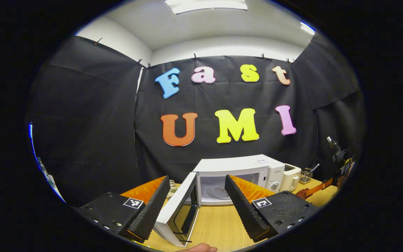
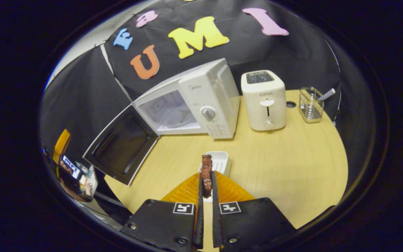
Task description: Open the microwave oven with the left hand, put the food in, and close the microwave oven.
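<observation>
Your right claw point(image 2: 206, 189) is clenched on the food point(image 2: 206, 171), a small dark reddish-brown strip that looks like a piece of cooked meat. Both fingers press on its lower part, and its upper end stands up past the fingertips. It hangs just above a small white dish point(image 2: 219, 162) that sits on the desk point(image 2: 292, 168), in front of the microwave point(image 2: 205, 101).

The microwave door point(image 2: 124, 147) is swung wide to the left of the microwave, so the pale cavity point(image 2: 168, 112) is open and nothing blocks its mouth. A white toaster point(image 2: 264, 99) stands just to the right of the microwave, with a wire holder point(image 2: 311, 104) farther right.

Your left claw point(image 1: 196, 206) is released, its fingers spread well apart and holding nothing. In the left gripper view the door point(image 1: 178, 206) shows between those fingers, but whether they touch it cannot be told.

The food is probably light, soft and perhaps greasy, so it may slip or bend if squeezed near its end. The present hold low on the strip seems sound; keep the pressure gentle and steady while you carry it toward the cavity. The door should swing easily; push on its outer edge, away from the hinge.
</observation>
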Tool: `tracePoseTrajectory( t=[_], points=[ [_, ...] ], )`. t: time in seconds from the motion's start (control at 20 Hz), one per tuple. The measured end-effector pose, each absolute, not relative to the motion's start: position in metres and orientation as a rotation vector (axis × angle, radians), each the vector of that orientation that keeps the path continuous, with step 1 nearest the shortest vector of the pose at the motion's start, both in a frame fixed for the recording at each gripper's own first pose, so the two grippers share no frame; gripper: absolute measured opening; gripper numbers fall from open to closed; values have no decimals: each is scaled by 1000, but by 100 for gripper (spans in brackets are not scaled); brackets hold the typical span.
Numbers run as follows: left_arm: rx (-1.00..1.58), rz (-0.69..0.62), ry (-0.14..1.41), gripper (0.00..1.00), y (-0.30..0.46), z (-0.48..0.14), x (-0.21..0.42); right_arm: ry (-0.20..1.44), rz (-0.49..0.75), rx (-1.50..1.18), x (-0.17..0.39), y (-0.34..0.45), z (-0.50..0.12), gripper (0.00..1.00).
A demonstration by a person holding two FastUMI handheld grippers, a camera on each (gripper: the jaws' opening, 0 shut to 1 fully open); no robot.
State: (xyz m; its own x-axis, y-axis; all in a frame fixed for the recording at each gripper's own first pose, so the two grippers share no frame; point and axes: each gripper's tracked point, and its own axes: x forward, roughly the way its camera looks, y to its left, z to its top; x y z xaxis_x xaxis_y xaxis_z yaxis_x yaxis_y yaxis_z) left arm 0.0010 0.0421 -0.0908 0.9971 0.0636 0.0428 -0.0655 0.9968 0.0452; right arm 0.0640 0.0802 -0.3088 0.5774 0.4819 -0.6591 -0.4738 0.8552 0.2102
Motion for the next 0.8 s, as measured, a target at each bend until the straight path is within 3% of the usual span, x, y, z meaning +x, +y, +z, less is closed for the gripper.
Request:
tracePoseTrajectory(
  t=[0.3, 0.35, 0.4, 0.8],
  points=[
    [35, 84, -92, 96, 69, -86, -17, 632, 566, -193, 47, 137, -290, 13],
    [27, 77, -93, 88, 71, -87, -20, 618, 571, -197, 44, 149, -291, 13],
    [22, 73, -90, 96, 76, -89, -23, 593, 578, -205, 44, 164, -290, 13],
    [-15, 87, -77, 96, 110, -95, -37, 334, 536, -248, 68, 264, -280, 12]
  ],
)
